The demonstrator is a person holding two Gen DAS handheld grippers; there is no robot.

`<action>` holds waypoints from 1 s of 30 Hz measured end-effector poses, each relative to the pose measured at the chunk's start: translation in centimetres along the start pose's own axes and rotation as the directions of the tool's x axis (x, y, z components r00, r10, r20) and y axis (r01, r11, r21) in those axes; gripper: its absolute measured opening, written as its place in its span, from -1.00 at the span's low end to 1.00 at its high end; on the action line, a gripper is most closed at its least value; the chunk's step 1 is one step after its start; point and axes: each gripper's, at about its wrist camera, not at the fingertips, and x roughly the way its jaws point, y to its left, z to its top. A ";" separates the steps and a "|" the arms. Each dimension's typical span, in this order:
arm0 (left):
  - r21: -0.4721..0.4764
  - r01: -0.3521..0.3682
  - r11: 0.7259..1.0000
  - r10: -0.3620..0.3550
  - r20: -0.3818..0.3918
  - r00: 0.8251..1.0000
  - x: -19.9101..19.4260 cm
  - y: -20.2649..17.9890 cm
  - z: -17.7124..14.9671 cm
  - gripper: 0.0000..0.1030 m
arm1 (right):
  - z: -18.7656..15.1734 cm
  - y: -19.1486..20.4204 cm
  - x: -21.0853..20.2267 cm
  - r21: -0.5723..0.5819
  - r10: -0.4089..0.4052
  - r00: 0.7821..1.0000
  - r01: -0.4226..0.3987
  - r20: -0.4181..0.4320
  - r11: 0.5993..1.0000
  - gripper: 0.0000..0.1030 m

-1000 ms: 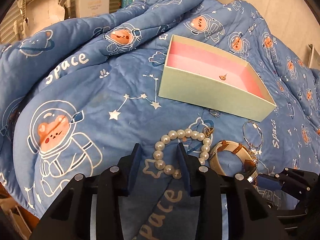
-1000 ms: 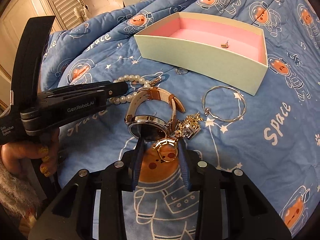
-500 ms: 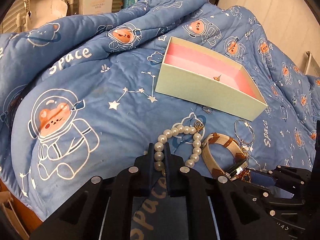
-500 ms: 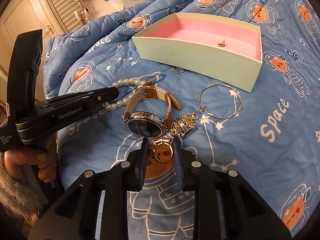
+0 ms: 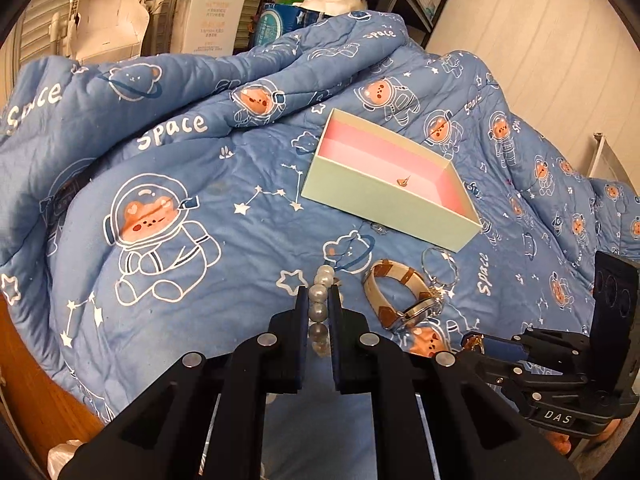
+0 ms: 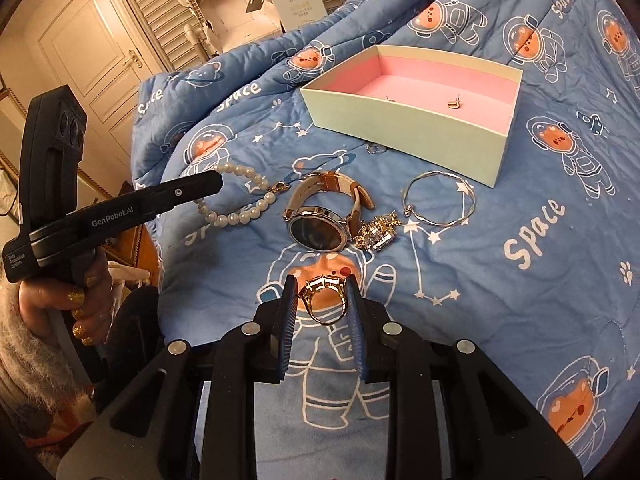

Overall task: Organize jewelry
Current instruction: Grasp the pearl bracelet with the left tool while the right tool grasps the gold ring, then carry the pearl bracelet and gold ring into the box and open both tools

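The left gripper (image 5: 318,295) is clenched on the pearl bracelet (image 6: 240,204), whose free loop hangs to the blue quilt (image 6: 520,300). The right gripper (image 6: 322,293) grasps the gold ring (image 6: 325,298) between its fingers. From the ring, the watch (image 6: 320,216) lies at 12 o'clock, a charm (image 6: 378,234) at 1 o'clock just beside the watch, and the silver bangle (image 6: 440,200) at 2 o'clock. The pink-lined box (image 6: 400,120), farther off at 1 o'clock, holds a small earring (image 6: 453,103).
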 end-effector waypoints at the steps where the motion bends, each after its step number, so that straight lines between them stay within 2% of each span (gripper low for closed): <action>1: 0.008 0.006 1.000 -0.006 0.007 1.000 -0.4 -0.3 0.2 -0.82 | 0.1 0.1 -0.3 -0.006 0.003 1.000 -0.003 0.005 1.000 -0.52; 8: 0.066 0.041 0.997 -0.044 0.049 0.998 -2.4 -2.4 2.0 -0.82 | 1.2 1.0 -2.2 -0.043 0.035 0.998 -0.033 0.048 0.999 -0.52; 14: 0.099 0.082 0.992 -0.087 0.055 0.995 -2.8 -3.9 3.8 -0.82 | 2.6 1.2 -3.3 -0.065 0.053 0.996 -0.048 0.073 0.997 -0.52; 22: 0.153 0.101 0.983 -0.109 0.046 0.993 -1.4 -6.2 6.6 -0.82 | 5.4 0.4 -4.1 -0.099 0.034 0.994 -0.023 0.107 0.995 -0.52; 30: 0.187 0.114 0.976 -0.118 0.010 0.993 1.5 -7.5 10.7 -0.82 | 9.4 -2.2 -3.1 -0.092 -0.023 0.992 0.034 0.123 0.995 -0.52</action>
